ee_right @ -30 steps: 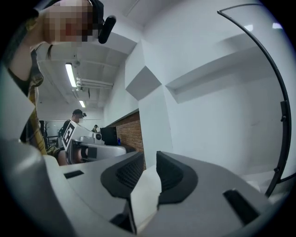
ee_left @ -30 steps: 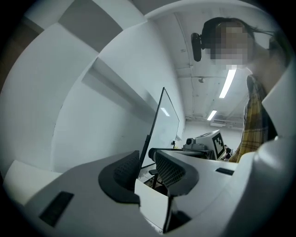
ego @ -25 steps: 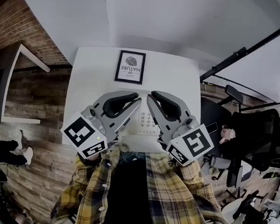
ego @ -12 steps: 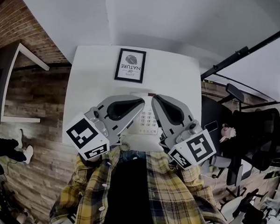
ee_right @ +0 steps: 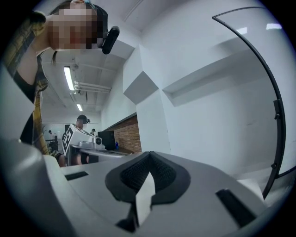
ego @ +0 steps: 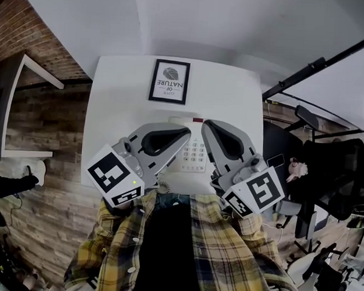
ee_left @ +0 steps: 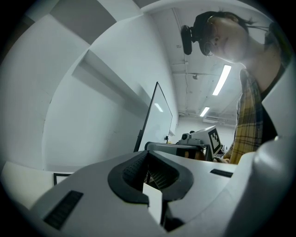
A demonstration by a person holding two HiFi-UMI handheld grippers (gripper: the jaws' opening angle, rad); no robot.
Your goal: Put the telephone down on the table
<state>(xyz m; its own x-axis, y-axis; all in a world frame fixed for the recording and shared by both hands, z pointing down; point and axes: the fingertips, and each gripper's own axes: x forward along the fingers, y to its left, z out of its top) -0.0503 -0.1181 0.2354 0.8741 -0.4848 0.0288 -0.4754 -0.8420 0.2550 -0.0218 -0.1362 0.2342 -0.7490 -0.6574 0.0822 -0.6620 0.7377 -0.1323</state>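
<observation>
A white telephone with a grey keypad lies on the white table, near its front edge. Both grippers hover over it and hide its sides. My left gripper points right over the telephone's left part, with its jaws shut and empty. My right gripper points left over the right part, also shut and empty. In the left gripper view the dark pads meet with nothing between them. The right gripper view shows its pads closed together the same way.
A black-framed picture lies at the far middle of the table. A dark desk stands to the left over wooden flooring. Black office chairs crowd the right side. The person's plaid shirt fills the near edge.
Both grippers have drifted slightly apart and forward, so more of the telephone's keypad shows between them. The table and frame have shifted a little in view.
</observation>
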